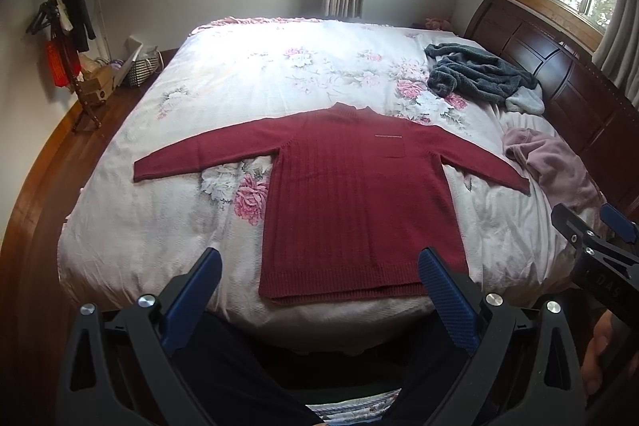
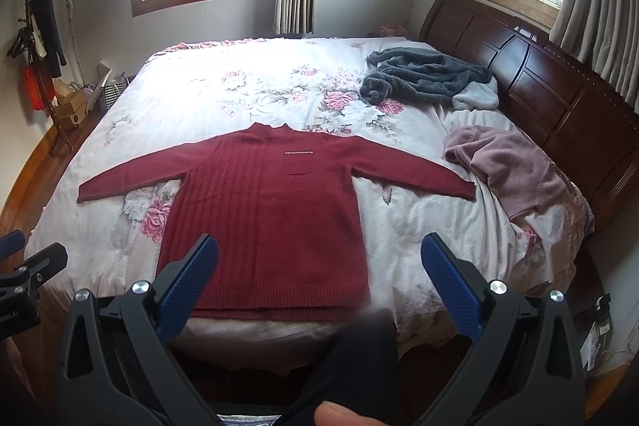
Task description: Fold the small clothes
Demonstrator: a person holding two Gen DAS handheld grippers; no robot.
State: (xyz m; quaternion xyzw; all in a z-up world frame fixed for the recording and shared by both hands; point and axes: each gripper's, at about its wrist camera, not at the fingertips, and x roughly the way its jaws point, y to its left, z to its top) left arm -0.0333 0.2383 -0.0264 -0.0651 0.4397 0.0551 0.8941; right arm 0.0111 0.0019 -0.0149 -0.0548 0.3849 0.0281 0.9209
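Note:
A dark red knitted sweater (image 1: 351,194) (image 2: 271,222) lies flat and face up on the floral bedspread (image 1: 239,74) (image 2: 223,94), both sleeves spread out sideways, hem toward me at the bed's near edge. My left gripper (image 1: 319,266) hangs open above the hem, holding nothing. My right gripper (image 2: 319,258) is also open and empty, above the hem's right part. The right gripper (image 1: 591,238) shows at the right edge of the left wrist view. The left gripper (image 2: 24,266) shows at the left edge of the right wrist view.
A grey fleece garment (image 1: 475,74) (image 2: 423,74) and a pink garment (image 1: 555,162) (image 2: 511,166) lie crumpled on the bed's right side by the dark wooden headboard (image 2: 551,82). A coat rack (image 1: 64,26) and boxes stand at the left wall. A person's dark trouser legs (image 1: 223,366) are below.

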